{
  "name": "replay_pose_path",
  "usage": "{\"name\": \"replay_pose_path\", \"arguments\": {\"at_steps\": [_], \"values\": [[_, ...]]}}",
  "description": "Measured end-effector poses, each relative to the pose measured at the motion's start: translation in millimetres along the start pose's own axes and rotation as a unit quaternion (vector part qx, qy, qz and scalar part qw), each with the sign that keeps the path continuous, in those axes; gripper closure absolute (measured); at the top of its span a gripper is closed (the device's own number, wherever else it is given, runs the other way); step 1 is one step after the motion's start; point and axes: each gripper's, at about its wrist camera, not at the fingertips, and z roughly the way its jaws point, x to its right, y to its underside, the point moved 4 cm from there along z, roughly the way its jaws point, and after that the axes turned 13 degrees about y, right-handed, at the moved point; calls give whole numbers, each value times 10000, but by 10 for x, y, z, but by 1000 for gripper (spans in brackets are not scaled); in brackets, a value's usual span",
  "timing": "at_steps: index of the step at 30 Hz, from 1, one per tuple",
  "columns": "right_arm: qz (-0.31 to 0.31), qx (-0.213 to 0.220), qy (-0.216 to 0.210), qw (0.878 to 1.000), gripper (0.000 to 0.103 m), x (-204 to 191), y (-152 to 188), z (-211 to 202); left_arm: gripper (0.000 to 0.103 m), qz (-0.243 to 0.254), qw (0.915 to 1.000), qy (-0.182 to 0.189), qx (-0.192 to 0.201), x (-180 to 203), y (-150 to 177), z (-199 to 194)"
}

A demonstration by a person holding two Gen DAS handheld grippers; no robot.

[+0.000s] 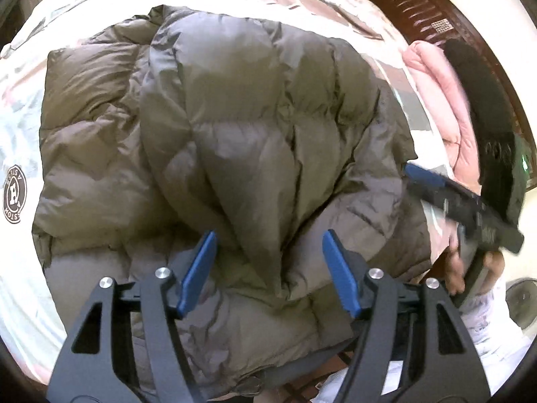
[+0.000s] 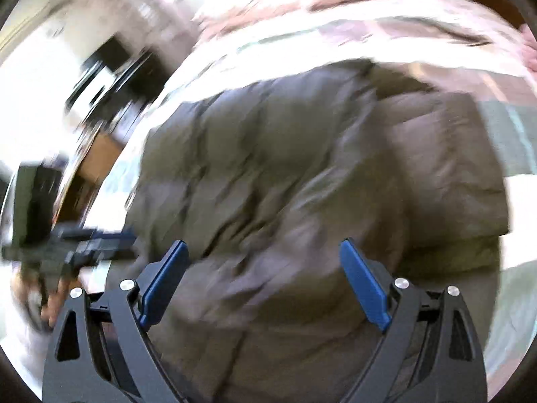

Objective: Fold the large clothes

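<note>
jacket (image 1: 235, 141): folded, just beyond both grippers, long axis 10 to 4 o'clock
left gripper (image 1: 268, 268): wide apart, empty, nearer
right gripper (image 2: 265, 278): spread, empty

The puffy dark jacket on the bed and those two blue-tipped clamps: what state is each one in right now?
Puffer jacket: lying on the bed, partly folded, one side laid over the middle, not gripped.
Left gripper: open above the jacket, nothing between its blue pads.
Right gripper: open, holding nothing; the picture is blurred.
Pink quilt: bunched at the bed's far edge.
Bed sheet: spread under the jacket.
</note>
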Motion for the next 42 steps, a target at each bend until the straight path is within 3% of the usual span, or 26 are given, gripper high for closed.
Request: {"name": "replay_pose_path", "arguments": {"at_steps": [2,3,5,8,12,16,20,23,24,27,28,30,33,35,37,38,42], "values": [[-400,-337,243,9983,11,-110,44,237,36,-45,9997,-129,-216,-54,97,184],[-704,-548,706,9935,11,-174,114,402,36,-88,9993,-186,-325,-115,165,292],[-887,-771,1130,9866,7,-187,220,608,36,-216,9966,-396,-682,-234,300,607],[-638,-1148,1217,9838,1,-151,303,847,32,-369,9908,-690,-1105,-362,377,1045],[-528,-1281,1170,9834,1,-120,279,901,29,-369,9906,-741,-1089,-310,287,1131],[-429,-1127,999,9877,1,23,283,654,29,-308,9948,-693,-685,-195,170,829],[-138,-675,1304,9891,1,230,66,340,21,-492,9975,-455,206,11,-98,335],[325,6,1398,9897,2,337,-182,47,17,-644,9922,-283,1026,168,-443,84],[487,279,1323,9896,3,342,-284,-20,19,-727,9896,-268,1214,204,-521,63],[728,660,1005,9901,15,270,-666,-98,68,-1042,9839,-243,1431,117,-712,-28],[669,655,823,9922,22,155,-866,-111,69,-1141,9833,-224,1399,56,-731,6],[354,788,508,9950,26,-28,-1131,-15,71,-1254,9820,-307,1382,58,-813,153],[-142,1176,775,9899,26,-130,-1422,146,71,-1003,9844,-724,1250,25,-857,313],[35,934,760,9927,30,-4,-1523,442,71,-757,9850,-1034,1151,7,-957,403],[440,384,642,9962,33,238,-1496,924,71,-561,9863,-1163,1022,-78,-992,458],[476,297,725,9958,38,286,-1437,982,71,-604,9865,-1186,950,-165,-1022,476],[542,64,944,9940,38,407,-1396,1179,74,-1208,9853,-877,828,-505,-1015,492]]}}
